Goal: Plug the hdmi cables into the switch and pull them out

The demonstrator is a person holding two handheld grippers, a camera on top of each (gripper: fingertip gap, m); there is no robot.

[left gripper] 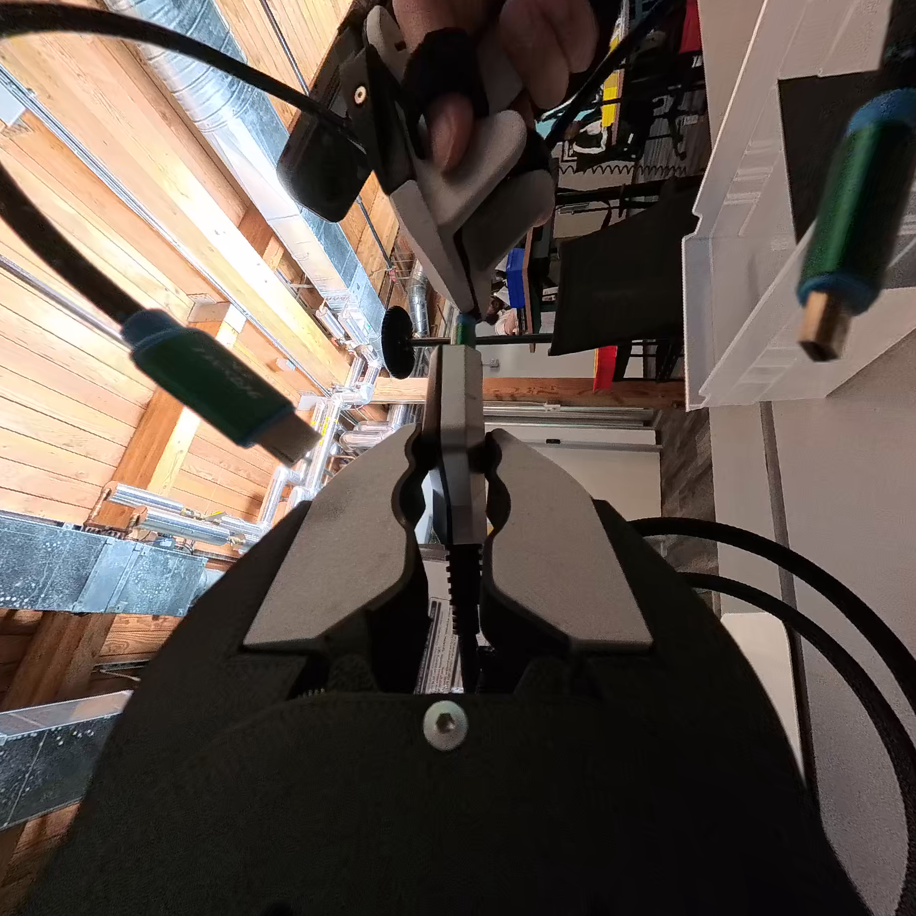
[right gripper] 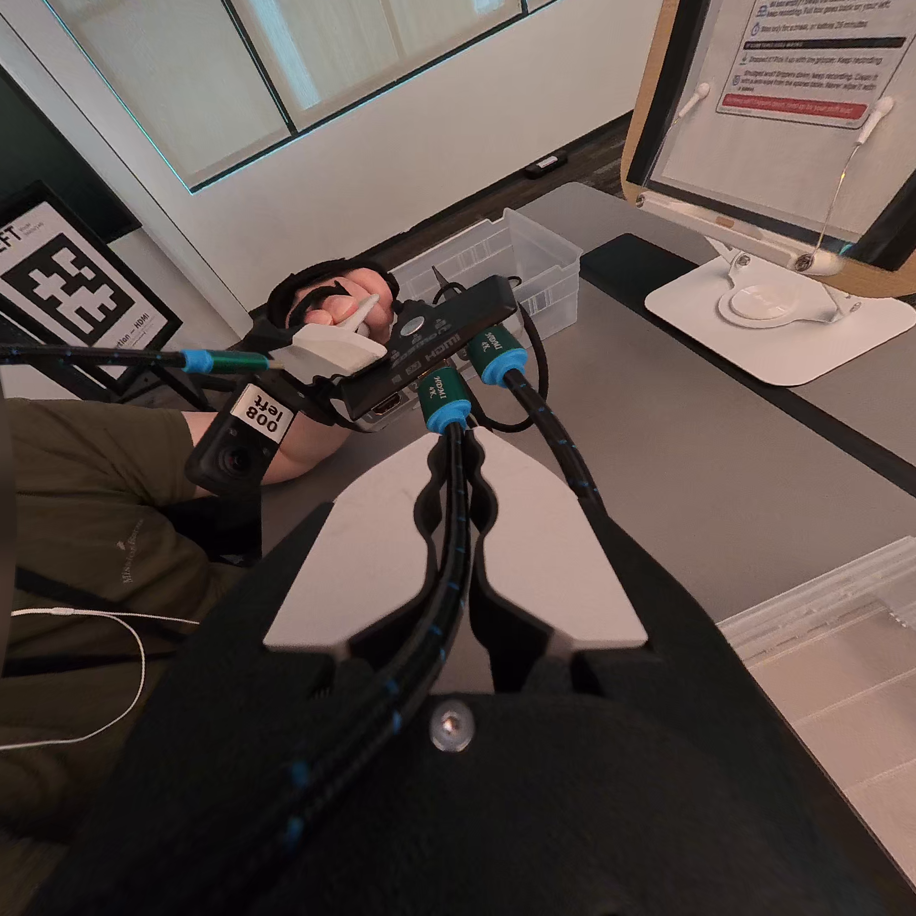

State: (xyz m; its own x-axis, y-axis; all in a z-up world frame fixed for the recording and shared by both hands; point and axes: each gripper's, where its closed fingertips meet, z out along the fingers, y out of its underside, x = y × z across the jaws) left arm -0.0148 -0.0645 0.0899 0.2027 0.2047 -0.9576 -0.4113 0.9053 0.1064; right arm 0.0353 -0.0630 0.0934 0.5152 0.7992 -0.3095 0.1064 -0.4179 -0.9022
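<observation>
The left gripper [right gripper: 342, 354] pinches one end of the switch [right gripper: 436, 347], a flat black box with a round button on top, and holds it up in the air over the gray table [right gripper: 694, 446]. One green and blue plug [right gripper: 223, 361] sticks out on the left side. Two more green plugs sit in the near edge: the middle plug [right gripper: 442, 396] and the right plug [right gripper: 495, 354]. An open port [right gripper: 386, 406] shows beside them. The right gripper [right gripper: 458, 441] squeezes the middle plug's black cable [right gripper: 453, 520] just behind the plug. A clear bin [right gripper: 540, 257] stands close behind the switch, and a white stand [right gripper: 773, 317] sits far right with bare table between.
</observation>
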